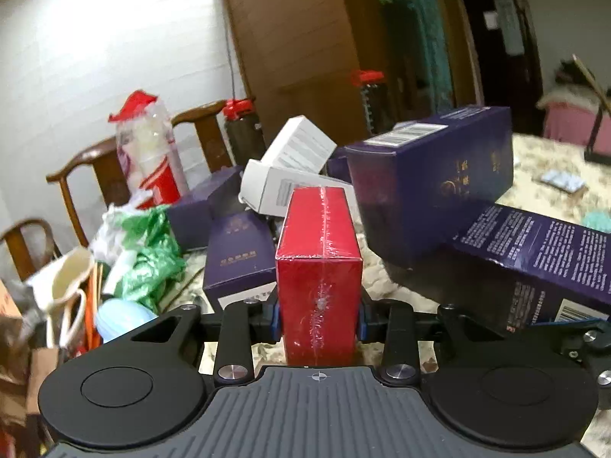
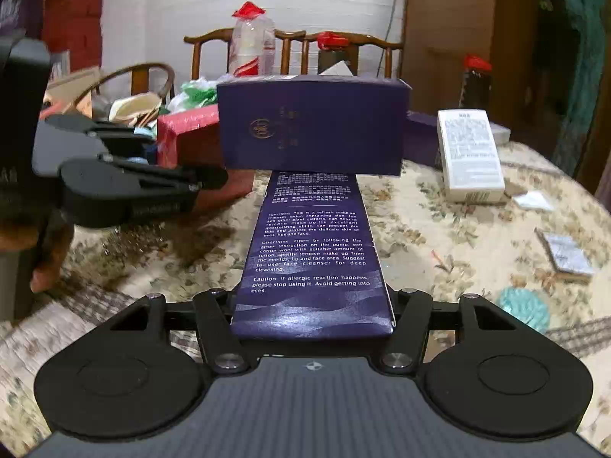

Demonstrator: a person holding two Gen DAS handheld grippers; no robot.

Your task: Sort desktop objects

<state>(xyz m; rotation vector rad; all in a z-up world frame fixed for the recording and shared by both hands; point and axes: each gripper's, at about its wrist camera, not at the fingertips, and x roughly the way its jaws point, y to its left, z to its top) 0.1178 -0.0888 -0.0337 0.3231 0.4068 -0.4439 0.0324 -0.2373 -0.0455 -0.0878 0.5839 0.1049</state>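
Observation:
My left gripper [image 1: 319, 315] is shut on a red cellophane-wrapped box [image 1: 319, 236], its blue pads pressed against both sides. From the right wrist view, that left gripper [image 2: 179, 187] sits at the left with the red box [image 2: 191, 133] in front of it. My right gripper [image 2: 313, 315] is shut on a long dark purple box with white print [image 2: 313, 236]; this box [image 1: 534, 259] also shows lying at the right. Its far end meets a larger purple box [image 2: 313, 126] standing crosswise. Two white boxes [image 1: 290, 168] lean behind the red one.
Floral tablecloth [image 2: 439, 236] covers the table. A white box [image 2: 471, 156], a small packet [image 2: 569, 255] and a teal pad [image 2: 525, 307] lie at the right. Smaller purple boxes [image 1: 238, 255], green-and-white bags [image 1: 145, 248] and wooden chairs [image 2: 294, 49] crowd the far left side.

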